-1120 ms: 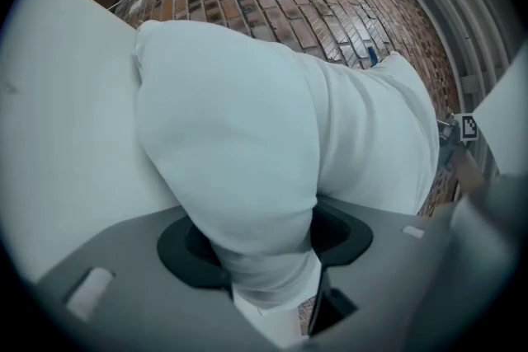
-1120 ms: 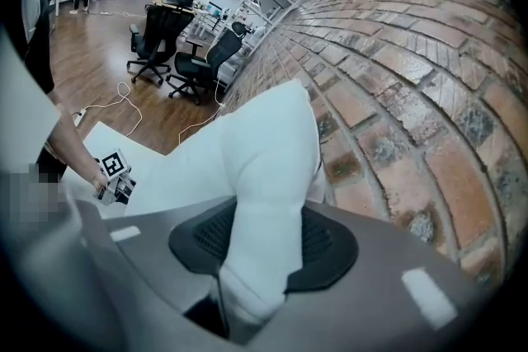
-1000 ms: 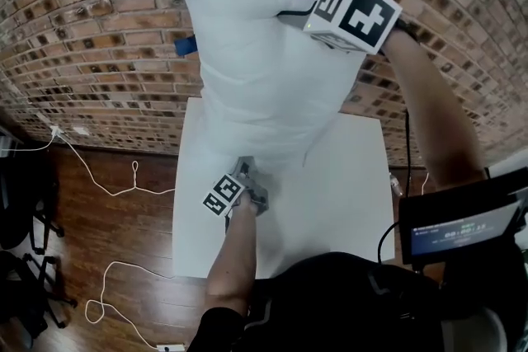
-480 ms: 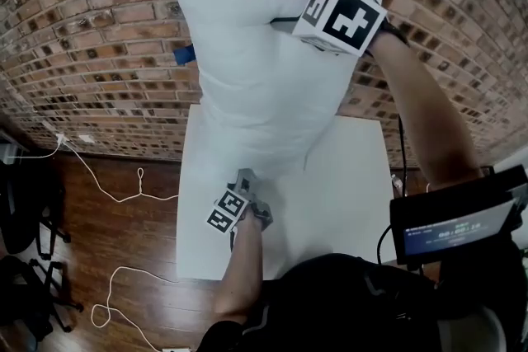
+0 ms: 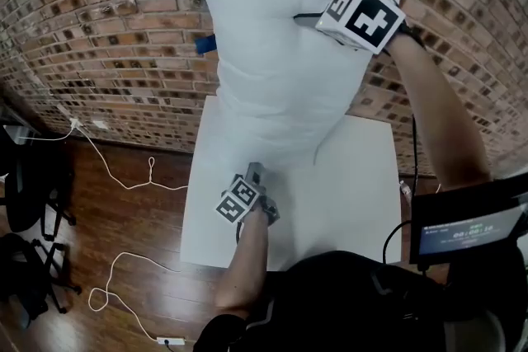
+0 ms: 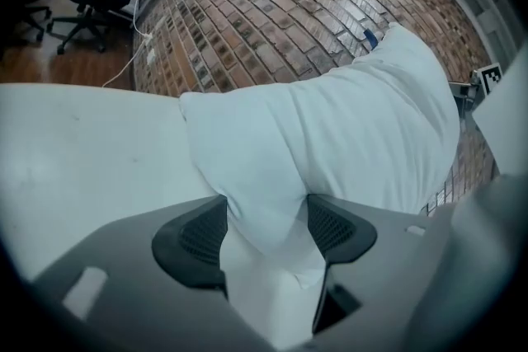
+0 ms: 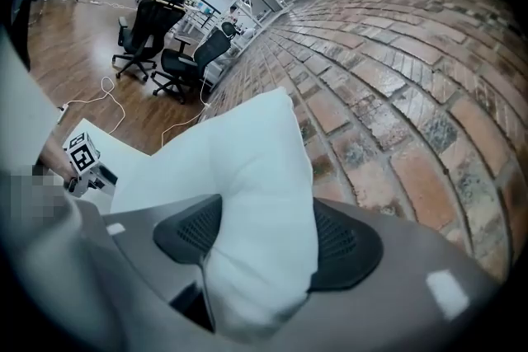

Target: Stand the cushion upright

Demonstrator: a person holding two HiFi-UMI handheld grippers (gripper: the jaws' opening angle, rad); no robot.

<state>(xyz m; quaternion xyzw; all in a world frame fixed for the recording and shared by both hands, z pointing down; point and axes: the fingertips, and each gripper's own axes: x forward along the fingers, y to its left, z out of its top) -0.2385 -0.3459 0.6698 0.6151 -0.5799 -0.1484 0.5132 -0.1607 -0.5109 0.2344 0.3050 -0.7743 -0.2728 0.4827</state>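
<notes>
Cushion [image 5: 280, 70] stands long axis vertical at the surface's [image 5: 346, 185] far edge. Right tongs [image 7: 264, 247] grasp its top corner, jaws just widening; left tongs [image 6: 266, 231] pinch its bottom corner, jaws just narrowing.

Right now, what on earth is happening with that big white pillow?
A person is propping a white cushion upright on a white table, by the brick wall, using two handheld grippers. The right gripper has its top corner between jaws that have just been opening; the left gripper pinches a bottom corner, its jaws having just closed a little.
</notes>
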